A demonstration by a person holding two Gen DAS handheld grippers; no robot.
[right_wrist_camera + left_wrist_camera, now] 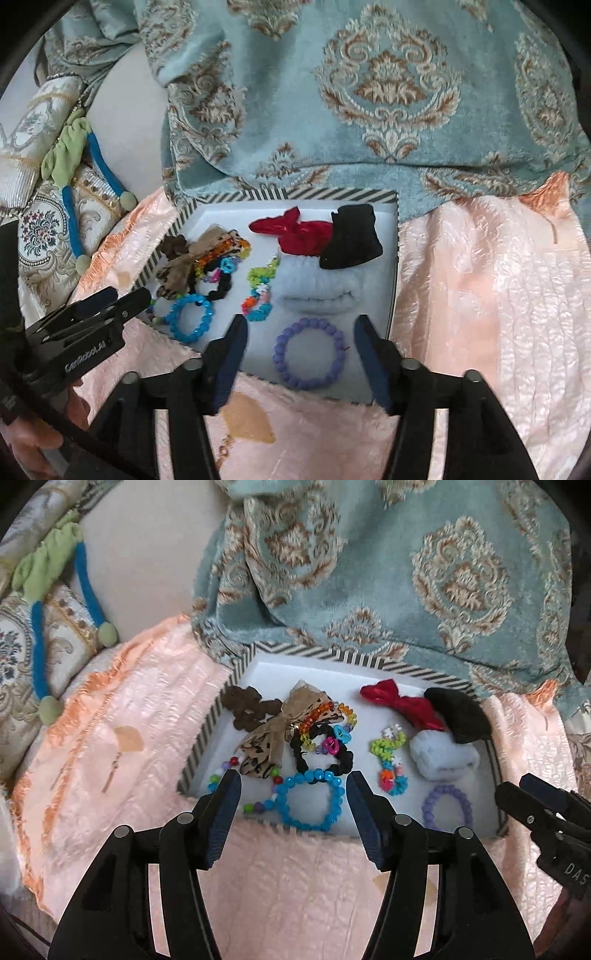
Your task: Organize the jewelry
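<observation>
A striped-rim white box [207,731] [162,243] holds the jewelry. Inside lie a blue bead bracelet [334,808] [192,336], a purple bead bracelet [428,805] [306,380], a multicolour loom band [388,753] [258,291], a black scrunchie with coloured beads [343,757], a tan bow [266,738], a red bow [406,705] [299,236], a black cloth [461,712] [351,236] and a white fluffy band [443,760] [317,291]. My left gripper [293,797] is open and empty just before the blue bracelet. My right gripper [301,343] is open and empty around the purple bracelet.
The box rests on a peach bedspread [122,738] [480,295]. A teal patterned blanket [406,572] [369,92] lies behind it. A blue and green fabric tie [37,642] [74,206] lies on embroidered cushions at the left.
</observation>
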